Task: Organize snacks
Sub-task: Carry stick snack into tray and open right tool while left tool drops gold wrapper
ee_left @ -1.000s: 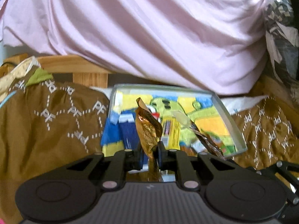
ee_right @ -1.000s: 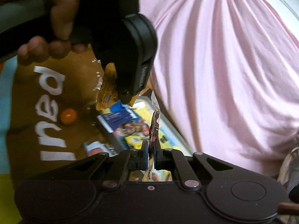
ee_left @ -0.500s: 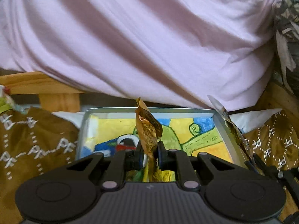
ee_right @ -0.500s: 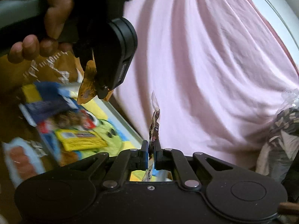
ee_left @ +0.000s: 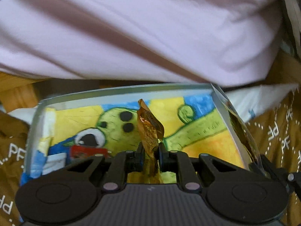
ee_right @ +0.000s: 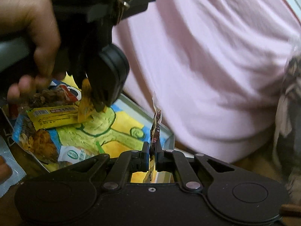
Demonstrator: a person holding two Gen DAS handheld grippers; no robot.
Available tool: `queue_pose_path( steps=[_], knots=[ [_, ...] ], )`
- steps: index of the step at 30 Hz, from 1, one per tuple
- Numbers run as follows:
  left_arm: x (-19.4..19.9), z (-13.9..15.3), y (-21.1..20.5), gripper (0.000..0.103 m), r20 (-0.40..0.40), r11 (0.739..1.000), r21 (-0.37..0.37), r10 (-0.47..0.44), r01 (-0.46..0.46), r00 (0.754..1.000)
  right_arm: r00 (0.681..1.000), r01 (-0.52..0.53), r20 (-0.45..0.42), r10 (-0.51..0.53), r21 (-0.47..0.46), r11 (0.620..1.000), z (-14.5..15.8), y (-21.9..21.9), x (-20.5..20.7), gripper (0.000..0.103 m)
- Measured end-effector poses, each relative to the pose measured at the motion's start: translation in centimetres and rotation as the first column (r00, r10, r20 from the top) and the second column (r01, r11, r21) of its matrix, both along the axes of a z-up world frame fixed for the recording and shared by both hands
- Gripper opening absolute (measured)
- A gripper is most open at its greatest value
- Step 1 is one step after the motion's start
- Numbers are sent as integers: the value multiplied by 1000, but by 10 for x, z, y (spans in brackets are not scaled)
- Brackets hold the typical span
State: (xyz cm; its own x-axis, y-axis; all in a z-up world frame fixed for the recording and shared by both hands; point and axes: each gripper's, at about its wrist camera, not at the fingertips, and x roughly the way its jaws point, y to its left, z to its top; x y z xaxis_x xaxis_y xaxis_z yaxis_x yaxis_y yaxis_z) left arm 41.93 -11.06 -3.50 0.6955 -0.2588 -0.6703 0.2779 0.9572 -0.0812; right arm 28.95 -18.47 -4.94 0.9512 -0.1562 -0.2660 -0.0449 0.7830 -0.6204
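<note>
A shallow grey-rimmed tray with a yellow, green and blue cartoon drawing on its floor lies in front of me; it also shows in the right wrist view. My left gripper is shut on a golden-brown snack packet and holds it over the tray's middle. In the right wrist view the same gripper hangs over the tray with that packet. My right gripper is shut on a thin dark clear-wrapped snack packet near the tray's right rim; this packet shows at the right edge of the left wrist view.
Several snack packets lie in the tray's left part: a yellow bar, a blue bag with fried pieces, a red packet. A brown cloth with white letters covers the surface. The person's pink shirt fills the background.
Both grippers have moved closer over the tray with their packets still held. The tray now fills more of both views and the snacks inside show nearer.
</note>
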Motion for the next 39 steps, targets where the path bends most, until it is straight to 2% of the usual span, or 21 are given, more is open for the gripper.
queue_pose_path(
  steps=[6,16,25,26,29,30,34,36,39],
  knots=[
    [1,-8,-18,15,-23,1000,9,-21,21,1000,998,30,-51,-29,31,999,-6,-7,5,5],
    [0,-8,-24,15,-31,999,39,-29,30,999,997,43,-65,-40,44,998,-7,-7,5,5],
    [-2,-7,-25,17,-42,999,31,-32,33,999,996,44,-80,-40,52,998,-6,-10,9,5],
    [-2,-7,-24,23,-44,999,27,-30,31,999,996,43,-81,-39,51,998,-6,-10,10,6],
    [-6,-6,-21,45,-52,1000,-1,-26,26,998,996,39,-87,-34,54,998,-6,-11,12,21],
    [-7,-6,-19,52,-51,1000,-9,-22,22,998,996,36,-85,-31,59,998,-5,-11,11,21],
    [-14,-2,-13,67,-37,999,-44,-9,7,999,997,26,-80,-21,73,997,-2,-8,9,25],
    [-19,3,-7,85,-22,998,-68,10,-11,1000,997,20,-75,-14,86,996,1,-7,7,36],
    [-30,13,2,96,35,994,-98,43,-39,998,998,16,-64,-9,114,993,8,-7,3,46]
  ],
)
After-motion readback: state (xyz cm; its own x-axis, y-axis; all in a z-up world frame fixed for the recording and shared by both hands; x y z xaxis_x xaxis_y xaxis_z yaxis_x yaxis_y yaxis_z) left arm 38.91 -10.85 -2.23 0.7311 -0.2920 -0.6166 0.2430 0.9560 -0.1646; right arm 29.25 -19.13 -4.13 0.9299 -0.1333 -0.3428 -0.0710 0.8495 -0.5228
